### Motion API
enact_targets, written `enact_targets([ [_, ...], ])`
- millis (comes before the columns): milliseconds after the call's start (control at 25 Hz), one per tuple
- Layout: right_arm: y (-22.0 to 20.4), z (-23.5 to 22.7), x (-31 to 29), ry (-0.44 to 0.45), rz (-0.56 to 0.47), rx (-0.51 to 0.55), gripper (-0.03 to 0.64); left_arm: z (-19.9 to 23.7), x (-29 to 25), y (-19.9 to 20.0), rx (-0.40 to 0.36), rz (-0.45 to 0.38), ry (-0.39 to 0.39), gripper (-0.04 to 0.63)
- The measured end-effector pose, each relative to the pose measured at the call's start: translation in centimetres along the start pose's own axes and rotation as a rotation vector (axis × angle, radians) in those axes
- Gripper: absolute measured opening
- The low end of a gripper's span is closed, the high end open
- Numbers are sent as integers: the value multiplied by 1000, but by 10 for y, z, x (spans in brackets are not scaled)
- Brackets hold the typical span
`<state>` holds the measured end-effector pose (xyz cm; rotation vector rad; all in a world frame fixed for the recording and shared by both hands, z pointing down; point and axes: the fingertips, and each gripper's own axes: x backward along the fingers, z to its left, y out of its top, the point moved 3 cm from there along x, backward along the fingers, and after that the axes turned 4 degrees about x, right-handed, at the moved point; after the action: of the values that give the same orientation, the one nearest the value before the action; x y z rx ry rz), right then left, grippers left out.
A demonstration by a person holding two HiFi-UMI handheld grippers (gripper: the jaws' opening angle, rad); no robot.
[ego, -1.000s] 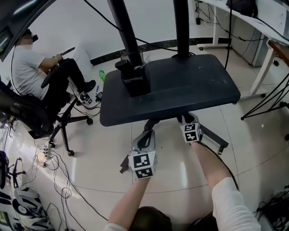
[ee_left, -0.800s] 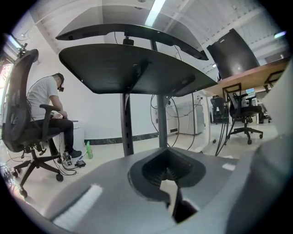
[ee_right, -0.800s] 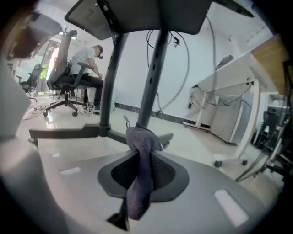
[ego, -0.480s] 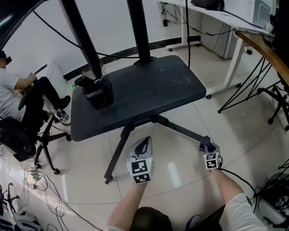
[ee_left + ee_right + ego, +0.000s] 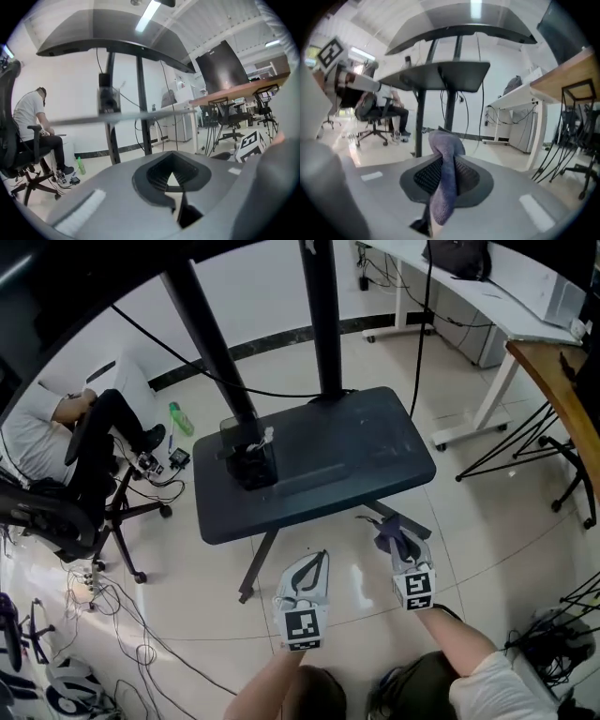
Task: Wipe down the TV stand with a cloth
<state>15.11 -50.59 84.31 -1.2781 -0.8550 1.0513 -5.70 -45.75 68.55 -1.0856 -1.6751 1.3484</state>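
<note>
Purple cloth (image 5: pixel 390 531), pinched in the right claw (image 5: pixel 399 549), swings back toward the TV stand (image 5: pixel 361 442) (left claw (image 5: pixel 319 559) closed, empty); wiping seems imminent.

The right claw (image 5: pixel 397 542), tucked against the front edge of the TV stand's tabletop (image 5: pixel 319 465) a second earlier, had then swung far out to the right. It came back in and ended near that edge but clear of it, with the purple cloth (image 5: pixel 388 529) pinched in it. The left claw (image 5: pixel 309 570) also drew back from the edge, and the tabletop sat farther off in the head view.
</note>
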Motion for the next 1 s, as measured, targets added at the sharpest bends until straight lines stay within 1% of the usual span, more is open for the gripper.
enact_targets([
  [40, 38, 7, 12, -3, -24, -50, 57, 6, 11, 31, 23, 32, 16, 89],
  [120, 120, 23, 48, -27, -54, -120, 55, 22, 38, 98, 79, 132, 53, 87],
  [160, 173, 32, 68, -43, -67, -130, 57, 36, 53, 144, 94, 149, 71, 87],
  [200, 237, 41, 86, -56, -75, -126, 57, 53, 67, 198, 99, 143, 85, 87],
  [280, 383, 54, 117, -65, -108, -94, 57, 89, 93, 318, 98, 105, 104, 87],
  [400, 589, 58, 154, -64, -258, -47, 57, 129, 127, 478, 89, 58, 134, 88],
  [480, 710, 58, 185, -38, -273, -26, 57, 148, 150, 579, 75, 36, 156, 89],
  [520, 767, 57, 201, -27, -280, -13, 57, 158, 161, 630, 71, 1, 172, 89],
  [560, 822, 55, 216, -24, -320, -2, 57, 168, 172, 681, 71, -67, 193, 89],
  [600, 873, 54, 232, -24, -374, 7, 58, 176, 182, 730, 78, -154, 214, 89],
  [640, 919, 54, 247, -23, -415, 20, 58, 182, 193, 775, 88, -222, 227, 89],
  [680, 958, 53, 261, -17, -437, 34, 58, 186, 202, 815, 96, -257, 228, 87],
  [720, 992, 53, 273, -6, -448, 40, 58, 188, 211, 848, 99, -267, 224, 89],
  [800, 1047, 55, 294, 24, -459, 38, 58, 191, 228, 902, 98, -261, 218, 87],
  [880, 1085, 61, 313, 45, -453, 54, 58, 194, 247, 942, 89, -266, 220, 88],
  [920, 1097, 66, 322, 52, -426, 67, 58, 194, 255, 957, 83, -271, 223, 89],
  [1000, 1110, 77, 336, 63, -337, 77, 60, 196, 268, 980, 74, -280, 227, 87],
])
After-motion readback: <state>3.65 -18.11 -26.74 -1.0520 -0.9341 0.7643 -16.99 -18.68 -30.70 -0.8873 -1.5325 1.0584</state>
